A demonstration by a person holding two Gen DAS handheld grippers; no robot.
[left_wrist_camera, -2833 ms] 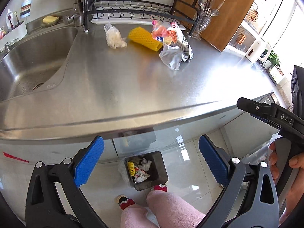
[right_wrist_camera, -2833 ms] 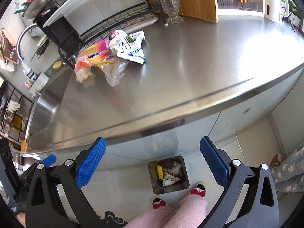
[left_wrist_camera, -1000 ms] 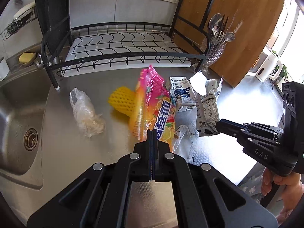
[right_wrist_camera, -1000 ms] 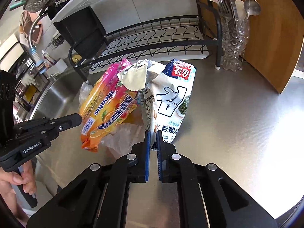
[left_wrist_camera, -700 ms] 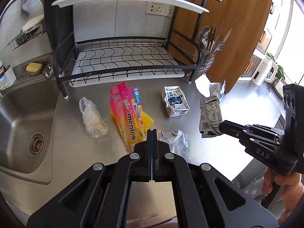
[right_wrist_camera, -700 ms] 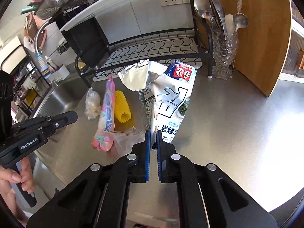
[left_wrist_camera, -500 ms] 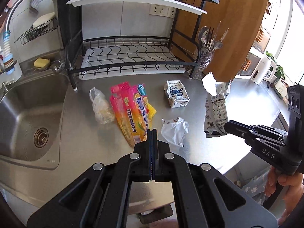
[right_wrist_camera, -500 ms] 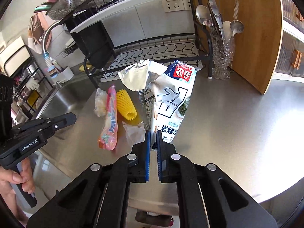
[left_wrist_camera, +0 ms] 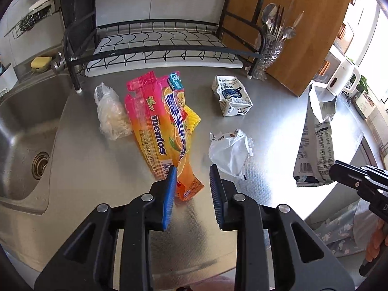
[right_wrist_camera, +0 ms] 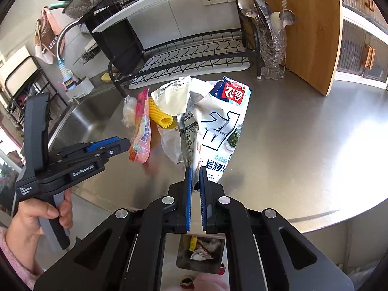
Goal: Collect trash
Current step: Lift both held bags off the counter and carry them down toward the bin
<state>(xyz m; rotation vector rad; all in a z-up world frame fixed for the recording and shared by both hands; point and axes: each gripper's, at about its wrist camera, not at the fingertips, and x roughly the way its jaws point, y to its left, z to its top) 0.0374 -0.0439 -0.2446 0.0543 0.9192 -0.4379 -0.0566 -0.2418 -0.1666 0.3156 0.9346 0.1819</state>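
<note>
My left gripper [left_wrist_camera: 192,174] is open, with the lower end of the pink and orange Mentos wrapper [left_wrist_camera: 160,123] between its blue pads [left_wrist_camera: 169,194]; the wrapper hangs loose there. My right gripper [right_wrist_camera: 196,172] is shut on a white and blue snack bag [right_wrist_camera: 218,131] and holds it upright above the steel counter; the bag also shows in the left wrist view [left_wrist_camera: 315,150]. On the counter lie a crumpled white wrapper [left_wrist_camera: 230,152], a crushed coffee carton [left_wrist_camera: 231,95], a clear plastic bag [left_wrist_camera: 110,112] and a yellow foam net [left_wrist_camera: 192,118].
A black dish rack [left_wrist_camera: 165,41] stands at the back, a glass cutlery holder [left_wrist_camera: 269,55] and wooden board [left_wrist_camera: 303,24] to its right. The sink [left_wrist_camera: 21,126] lies at the left. A dark trash bin [right_wrist_camera: 201,252] with rubbish sits on the floor below the counter edge.
My left gripper has opened and the Mentos wrapper has come loose between its pads. Both grippers have drawn back toward the counter's front edge. The right gripper stays shut on the snack bag.
</note>
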